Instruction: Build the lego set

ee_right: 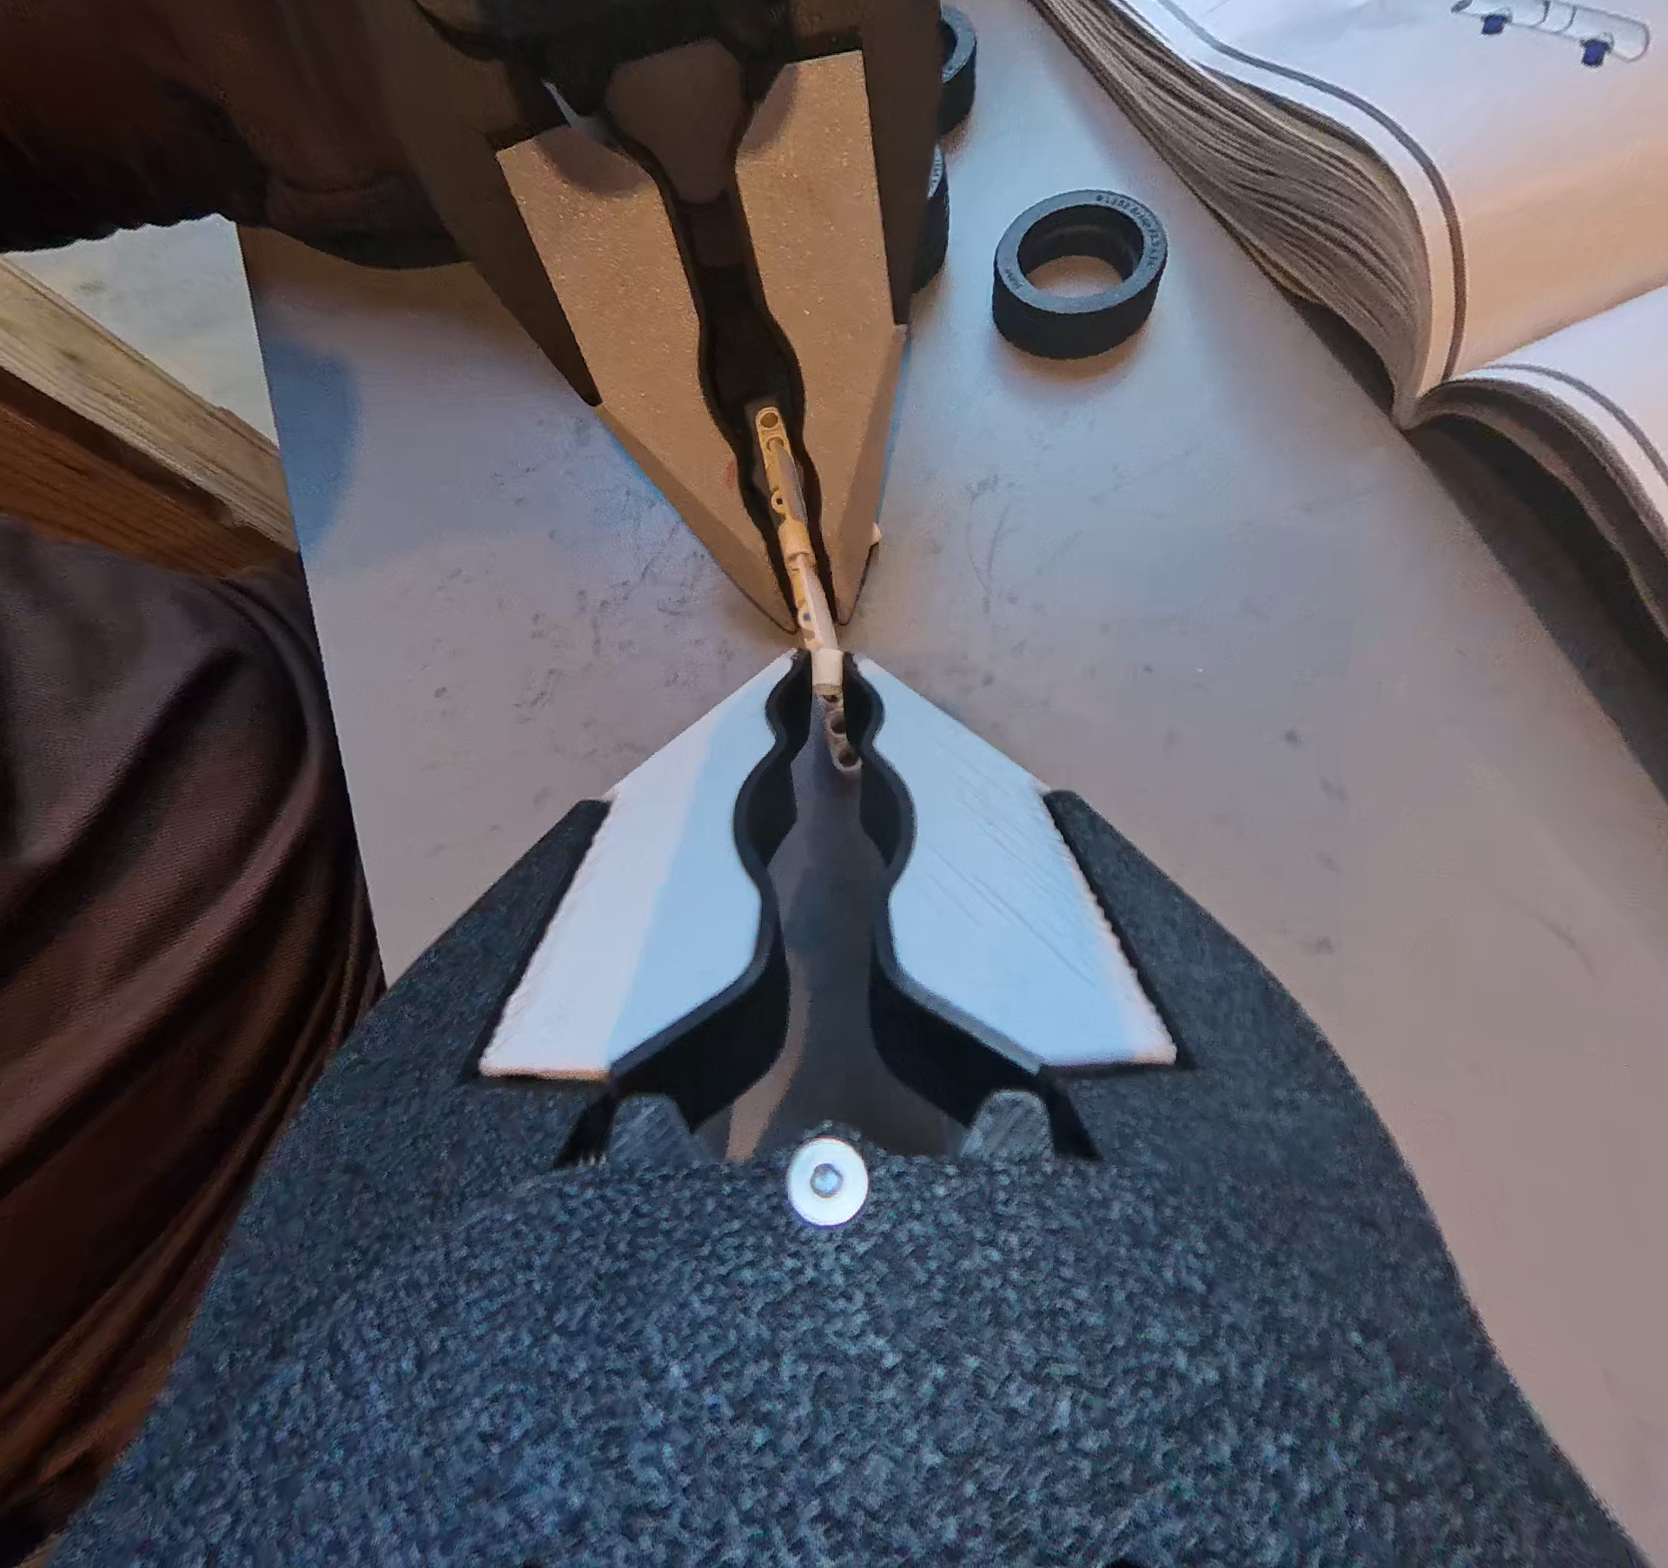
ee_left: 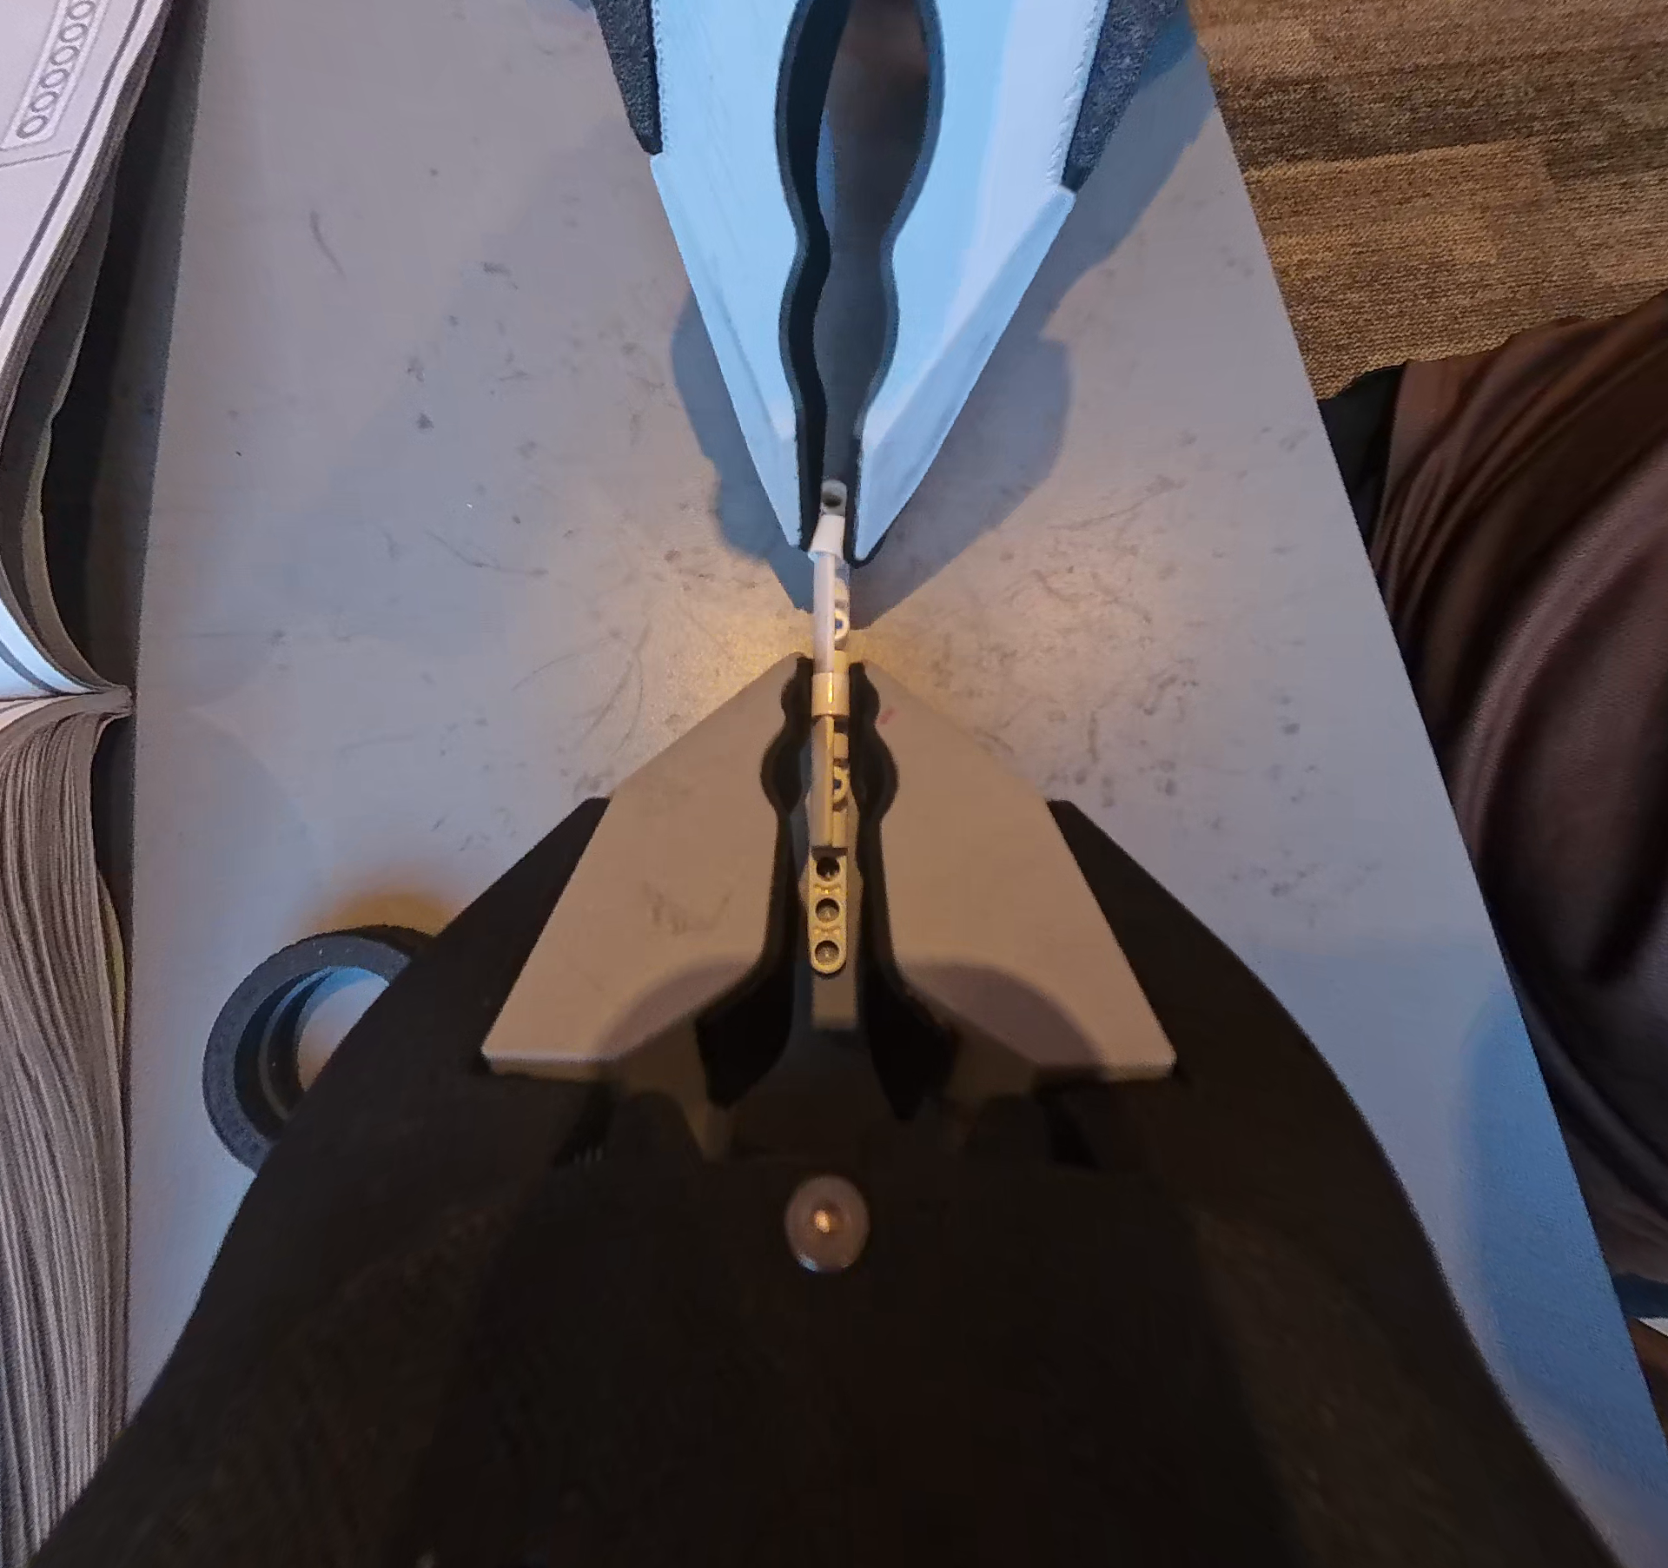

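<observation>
We see the two grippers meeting tip to tip over a scuffed grey table [ee_left: 451, 442], each pinching one end of the same slim lego assembly held just above the surface. The left gripper [ee_left: 828, 667], with matte tan, wedge-shaped fingers [ee_left: 686, 875] set in a black body, is closed on a thin tan beam [ee_left: 826, 902] pierced by round holes, which runs back along the wavy channel between the fingers. From its tips toward twelve o'clock a smooth white rod [ee_left: 826, 595] bends slightly into the right gripper [ee_left: 830, 545], whose pale blue-white, ridged fingers [ee_left: 722, 261] are clamped on the rod's small grey end piece. In the right wrist view that gripper [ee_right: 826, 663] sits in a grainy, dark, speckled housing, and the rod [ee_right: 820, 622] runs toward twelve o'clock into the left gripper [ee_right: 810, 618], where the beam [ee_right: 778, 460] lies between the sandy-textured fingers. A black rubber tyre [ee_right: 1079, 279], a short ring with a hollow centre, lies flat at about one o'clock, well apart from the tips. A thick open instruction booklet [ee_right: 1354, 135] with fanned page edges lies beyond it. Dark brown fabric [ee_right: 135, 803] fills the nine o'clock side.
</observation>
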`<state>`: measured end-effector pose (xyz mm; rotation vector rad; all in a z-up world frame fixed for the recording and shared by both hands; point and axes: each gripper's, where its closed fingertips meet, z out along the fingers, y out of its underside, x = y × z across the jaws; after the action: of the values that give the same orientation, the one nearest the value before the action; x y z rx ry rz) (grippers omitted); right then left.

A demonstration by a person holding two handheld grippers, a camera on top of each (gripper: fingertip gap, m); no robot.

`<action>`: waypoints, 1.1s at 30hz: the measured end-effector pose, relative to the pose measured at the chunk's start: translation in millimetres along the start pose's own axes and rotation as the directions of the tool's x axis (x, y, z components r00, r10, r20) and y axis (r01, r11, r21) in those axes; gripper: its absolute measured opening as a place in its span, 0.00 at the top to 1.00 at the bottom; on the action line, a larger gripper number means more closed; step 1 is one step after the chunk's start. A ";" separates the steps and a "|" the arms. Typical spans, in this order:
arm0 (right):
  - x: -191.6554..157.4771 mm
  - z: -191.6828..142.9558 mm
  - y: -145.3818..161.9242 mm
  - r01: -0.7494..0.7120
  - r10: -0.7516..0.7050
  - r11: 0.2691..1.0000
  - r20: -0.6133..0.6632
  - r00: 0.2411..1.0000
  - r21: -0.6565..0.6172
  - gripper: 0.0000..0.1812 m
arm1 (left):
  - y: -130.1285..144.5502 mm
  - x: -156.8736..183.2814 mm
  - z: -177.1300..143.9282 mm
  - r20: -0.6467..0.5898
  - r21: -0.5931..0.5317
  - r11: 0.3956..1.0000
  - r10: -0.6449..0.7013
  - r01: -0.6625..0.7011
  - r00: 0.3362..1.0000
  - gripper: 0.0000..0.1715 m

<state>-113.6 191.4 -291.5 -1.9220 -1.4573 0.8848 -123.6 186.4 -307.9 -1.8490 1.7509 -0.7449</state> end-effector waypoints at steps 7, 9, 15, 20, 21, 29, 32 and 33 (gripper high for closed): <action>1.2 -0.9 0.7 0.074 -0.075 0.997 -0.042 0.996 -0.017 0.97 | -0.2 -0.1 0.0 -0.001 0.002 1.000 -0.003 0.003 1.000 0.97; 0.9 -0.9 1.1 0.135 -0.138 0.990 -0.077 0.987 -0.043 0.97 | -0.2 -0.1 0.0 0.000 0.002 1.000 -0.003 0.003 1.000 0.97; 3.2 0.3 0.1 0.227 -0.242 0.965 -0.115 0.963 -0.127 0.97 | -0.2 -1.6 -0.1 0.005 0.002 1.000 -0.009 0.009 1.000 0.97; 4.8 2.2 -0.7 0.197 -0.213 0.968 -0.094 0.972 -0.155 0.97 | 0.7 -3.2 -1.1 0.004 0.003 1.000 -0.021 0.021 1.000 0.97; 4.9 2.3 -0.7 0.203 -0.220 0.967 -0.098 0.971 -0.156 0.97 | 0.7 -3.3 -1.1 0.005 0.003 1.000 -0.022 0.022 1.000 0.97; 7.2 3.1 -2.0 -0.017 0.018 0.997 0.022 1.000 -0.074 0.96 | -0.1 -3.2 -0.5 0.018 0.007 0.999 -0.035 0.035 0.999 0.97; 3.4 5.8 -2.7 0.057 -0.057 0.994 0.000 0.998 -0.088 0.96 | -1.3 -1.3 0.9 0.045 0.002 1.000 0.000 0.000 0.999 0.95; 2.3 7.0 -3.2 0.065 -0.065 0.994 0.000 0.998 -0.091 0.96 | -1.8 -1.3 1.5 0.053 -0.006 1.000 0.002 -0.001 0.999 0.94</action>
<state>-120.6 194.7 -293.8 -1.9281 -1.5738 0.7989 -121.3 187.7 -307.8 -1.8544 1.7233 -0.6844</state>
